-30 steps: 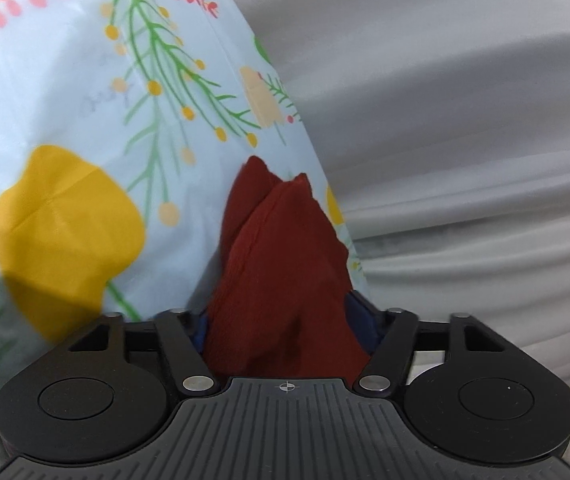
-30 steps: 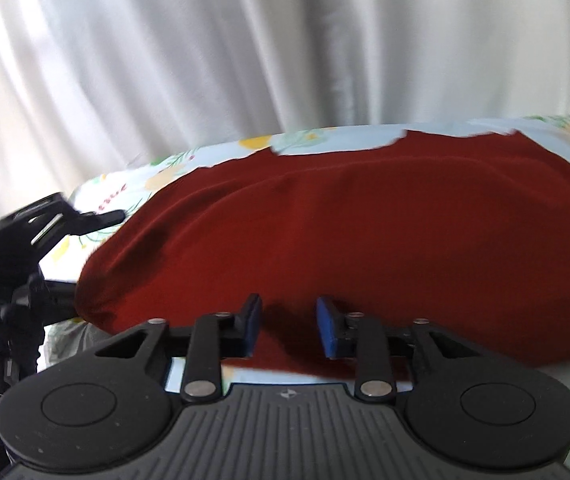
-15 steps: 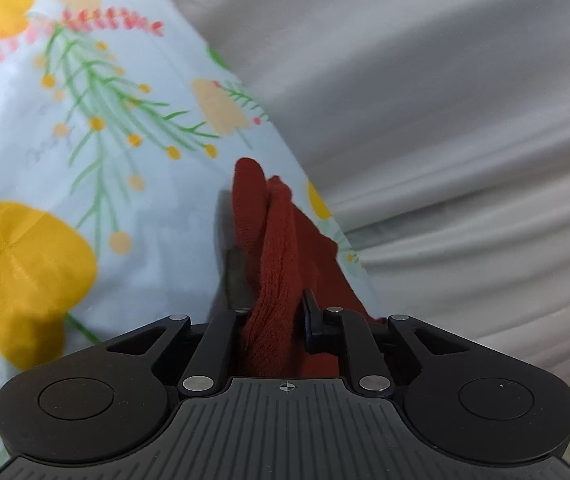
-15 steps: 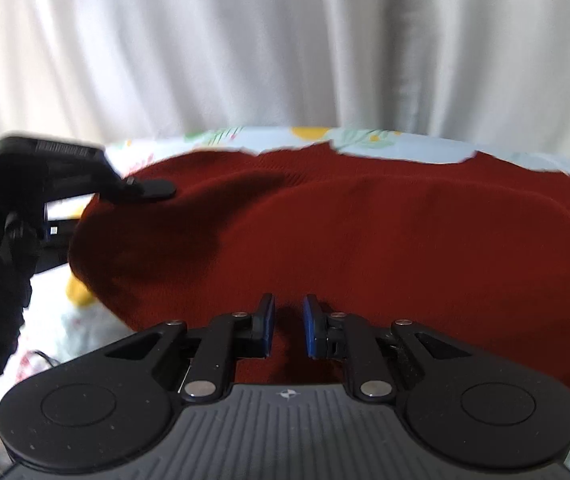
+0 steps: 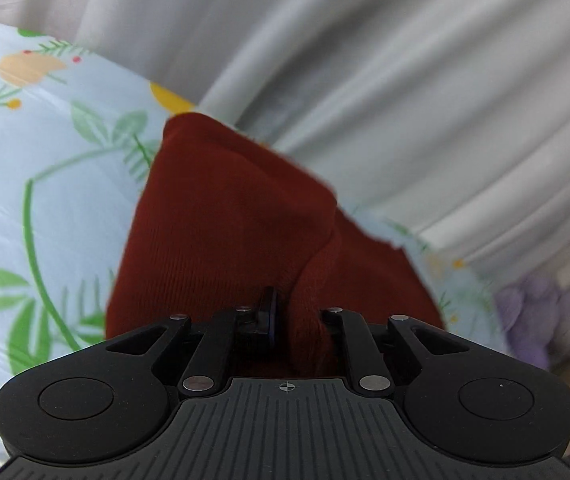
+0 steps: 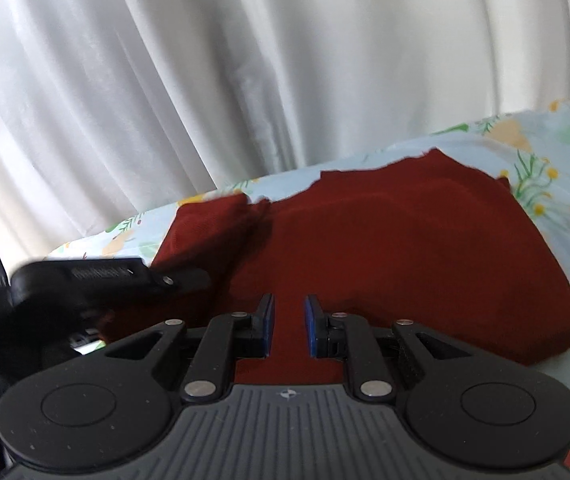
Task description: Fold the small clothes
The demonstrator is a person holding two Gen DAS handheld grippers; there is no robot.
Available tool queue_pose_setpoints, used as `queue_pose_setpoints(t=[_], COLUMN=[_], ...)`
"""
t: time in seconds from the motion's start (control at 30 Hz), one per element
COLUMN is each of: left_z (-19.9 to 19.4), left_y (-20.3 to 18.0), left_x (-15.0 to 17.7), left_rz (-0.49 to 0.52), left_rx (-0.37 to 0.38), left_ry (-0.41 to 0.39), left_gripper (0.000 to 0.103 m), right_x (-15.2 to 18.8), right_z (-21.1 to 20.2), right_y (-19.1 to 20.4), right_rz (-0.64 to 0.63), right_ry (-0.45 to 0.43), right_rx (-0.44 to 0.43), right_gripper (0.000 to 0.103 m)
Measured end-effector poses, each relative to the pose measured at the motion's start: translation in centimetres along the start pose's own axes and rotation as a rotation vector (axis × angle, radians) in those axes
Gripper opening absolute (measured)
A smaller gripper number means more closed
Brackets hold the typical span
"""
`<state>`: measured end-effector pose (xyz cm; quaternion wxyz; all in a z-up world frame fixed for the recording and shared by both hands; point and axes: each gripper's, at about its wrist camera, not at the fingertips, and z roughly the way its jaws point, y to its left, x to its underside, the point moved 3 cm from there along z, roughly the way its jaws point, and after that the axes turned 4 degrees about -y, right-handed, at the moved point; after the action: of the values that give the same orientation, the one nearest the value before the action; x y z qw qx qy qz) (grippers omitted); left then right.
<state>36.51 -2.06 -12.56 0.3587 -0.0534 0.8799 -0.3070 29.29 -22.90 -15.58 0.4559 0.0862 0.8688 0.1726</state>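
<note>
1. The left gripper (image 5: 299,320) is seen from its own wrist camera with its jaws drawn close; a bunched fold of red cloth (image 5: 225,232) is pinched between them.
2. The right gripper (image 6: 288,326) is held low with its blue-padded fingers (image 6: 312,326) narrowly parted, nothing being clamped.
3. In the right wrist view, the left gripper (image 6: 181,280) is seen at the left edge, blurred.

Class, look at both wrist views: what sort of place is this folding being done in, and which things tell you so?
Probably a home setting. A dark red knit garment lies on a floral-printed cloth covering the work surface, and pale pleated curtains hang close behind it.
</note>
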Motion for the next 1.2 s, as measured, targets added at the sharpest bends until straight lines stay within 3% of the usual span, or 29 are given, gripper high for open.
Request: queue_pose_setpoints(t=[0.03, 0.13, 0.2, 0.27, 0.33, 0.4, 0.47, 0.5, 0.6, 0.67, 0.73, 0.8, 0.83, 0.9, 1.0, 1.1, 1.2], left_z=[0.1, -1.4, -3.6, -6.5, -8.7, -9.0, -8.1, -7.7, -5.7, -4.6, -4.3, -4.8, -5.3, -6.5, -7.4, -7.1, -6.0], left_y=[-0.2, -1.3, -1.6, -1.1, 0.2, 2.2, 4.3, 5.3, 6.4, 6.0, 5.1, 4.5, 4.8, 5.0, 6.5, 7.7, 8.3], left_x=[0.3, 0.5, 0.3, -0.4, -1.4, -2.2, -2.2, -1.9, -0.4, 1.0, 2.0, 1.6, 1.3, 0.5, -0.7, -1.2, -1.2], left_rz=[0.017, 0.056, 0.054, 0.038, 0.022, 0.013, -0.035, -0.067, -0.138, -0.171, -0.171, -0.143, -0.169, -0.229, -0.232, -0.229, -0.23], left_rx=[-0.002, 0.094, 0.163, 0.168, 0.115, -0.004, -0.12, -0.138, -0.133, -0.079, -0.046, -0.029, -0.008, 0.022, -0.081, -0.221, -0.259], left_ry=[-0.002, 0.046, 0.073, -0.004, -0.112, -0.159, -0.135, -0.126, -0.068, -0.019, -0.02, -0.018, -0.029, -0.06, -0.125, -0.111, -0.095], left_gripper=[0.021, 0.06, 0.061, 0.073, 0.082, 0.082, 0.079, 0.078, 0.076, 0.077, 0.079, 0.079, 0.079, 0.084, 0.093, 0.096, 0.099], right_x=[0.0, -0.2, -0.7, -1.1, -1.2, -1.0, -0.3, 0.1, 1.4, 1.9, 1.6, 1.0, 0.7, -0.1, -1.5, -2.9, -3.5], right_z=[0.0, -0.5, 0.0, 0.3, 0.8, 1.4, 2.0, 2.3, 3.8, 4.1, 4.0, 3.6, 3.6, 3.9, 5.3, 7.5, 9.5], right_y=[-0.1, -0.3, 0.0, 0.8, 2.0, 3.3, 4.3, 4.6, 4.0, 2.6, 1.7, 0.8, 0.3, -0.6, -1.6, -1.1, -0.1], right_rz=[0.005, 0.011, 0.011, 0.003, -0.009, -0.025, -0.057, -0.075, -0.101, -0.061, -0.039, -0.018, 0.001, 0.057, 0.189, 0.261, 0.259], right_ry=[0.002, -0.007, -0.01, -0.013, -0.001, 0.025, 0.049, 0.064, 0.13, 0.145, 0.151, 0.138, 0.135, 0.137, 0.156, 0.185, 0.215], right_rx=[-0.001, -0.017, -0.047, -0.094, -0.133, -0.178, -0.203, -0.205, -0.136, -0.15, -0.152, -0.153, -0.154, -0.175, -0.249, -0.304, -0.297], right_gripper=[0.016, 0.016, 0.016, 0.016, 0.016, 0.016, 0.016, 0.016, 0.016, 0.016, 0.018, 0.028, 0.037, 0.045, 0.05, 0.053, 0.053])
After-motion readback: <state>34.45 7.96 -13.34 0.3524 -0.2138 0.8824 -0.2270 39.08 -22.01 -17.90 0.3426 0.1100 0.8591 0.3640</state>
